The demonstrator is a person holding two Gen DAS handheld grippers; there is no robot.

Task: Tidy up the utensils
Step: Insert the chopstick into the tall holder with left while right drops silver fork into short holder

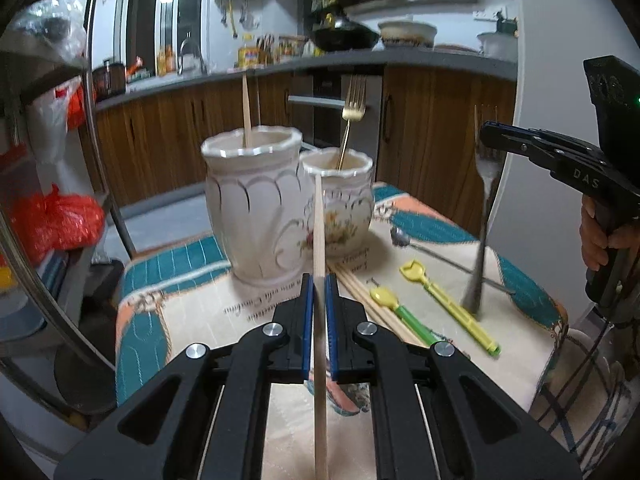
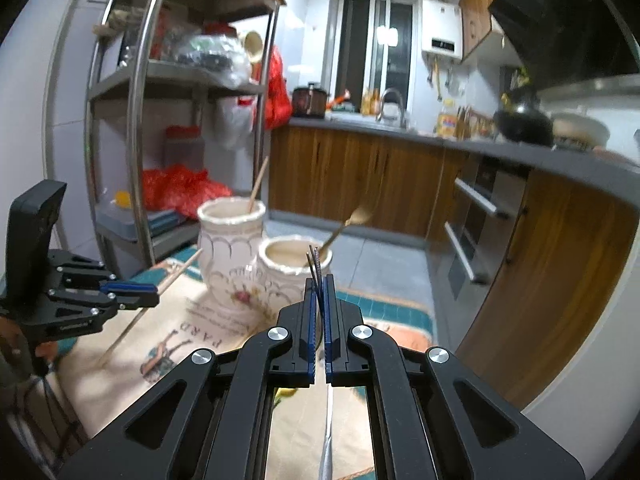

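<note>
Left wrist view: left gripper [image 1: 319,280] clamps a chopstick [image 1: 319,236] before two jars [image 1: 252,204]; right gripper [image 2: 319,280] pinches a fork [image 1: 482,216]

- We see wood-fronted cabinets [image 2: 360,176] under a grey worktop [image 2: 500,148].
- A metal shelf rack [image 2: 140,120] stands by the window [image 2: 374,40].
- We note a grey tiled floor [image 2: 384,256].

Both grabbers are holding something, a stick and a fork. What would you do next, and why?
Probably lift the left gripper and tip its chopstick into the taller jar; a chopstick already stands there, while the shorter jar holds a gold fork.
</note>
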